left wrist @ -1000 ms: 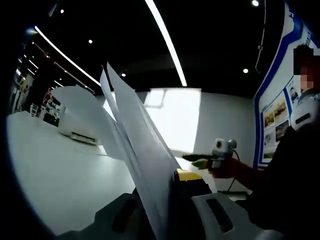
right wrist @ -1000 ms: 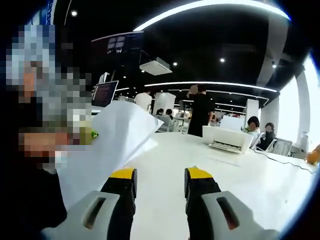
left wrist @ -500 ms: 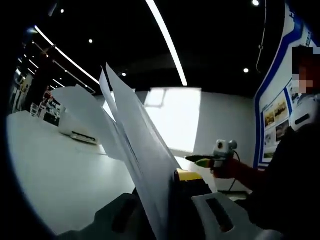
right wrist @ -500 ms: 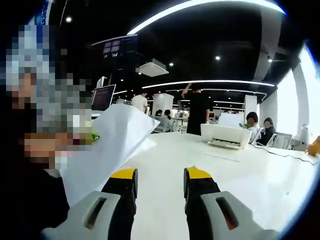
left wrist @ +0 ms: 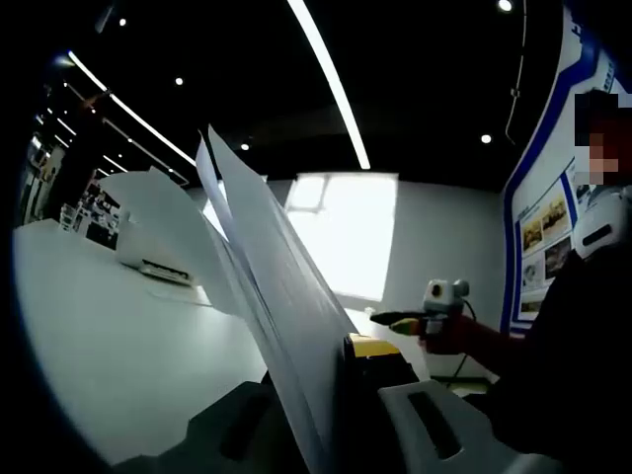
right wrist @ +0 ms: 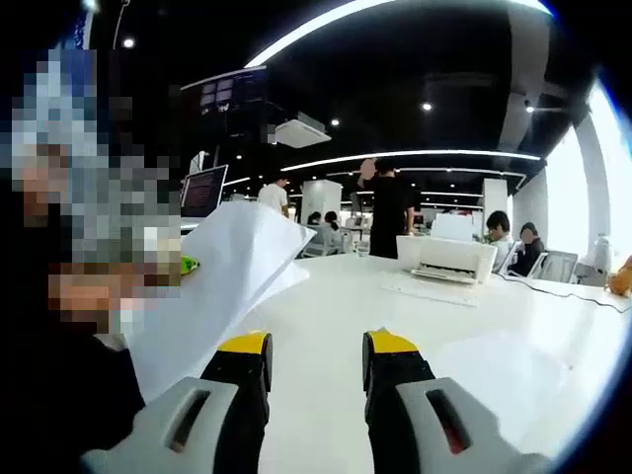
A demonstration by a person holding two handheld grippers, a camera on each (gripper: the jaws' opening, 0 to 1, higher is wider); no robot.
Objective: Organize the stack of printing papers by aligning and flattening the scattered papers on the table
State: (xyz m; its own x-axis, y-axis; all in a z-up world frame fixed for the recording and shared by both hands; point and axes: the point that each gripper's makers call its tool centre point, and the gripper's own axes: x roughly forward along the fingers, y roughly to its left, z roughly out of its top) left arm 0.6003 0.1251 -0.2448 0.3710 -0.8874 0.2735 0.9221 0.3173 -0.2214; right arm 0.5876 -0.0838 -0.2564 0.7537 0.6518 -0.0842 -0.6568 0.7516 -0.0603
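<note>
A stack of white printing papers [left wrist: 267, 286] stands on edge, held up off the white table [left wrist: 109, 336]. My left gripper [left wrist: 321, 395] is shut on its lower edge, and the sheets fan apart at the top. In the right gripper view the same papers [right wrist: 222, 286] show at the left, lifted above the table [right wrist: 326, 316]. My right gripper [right wrist: 316, 360] is open with nothing between its yellow-tipped jaws. It also shows in the left gripper view as the right gripper [left wrist: 395, 321], held out level in a hand to the right of the papers.
A white printer [right wrist: 444, 259] sits on the table at the back, and shows again as the printer [left wrist: 148, 259] behind the papers. Several people [right wrist: 393, 212] stand and sit beyond the table. A cable [right wrist: 563, 288] runs along the far right.
The right gripper view has tilted slightly, with the printer sitting a little higher and nearer. The papers stay held in the left gripper, hardly moved.
</note>
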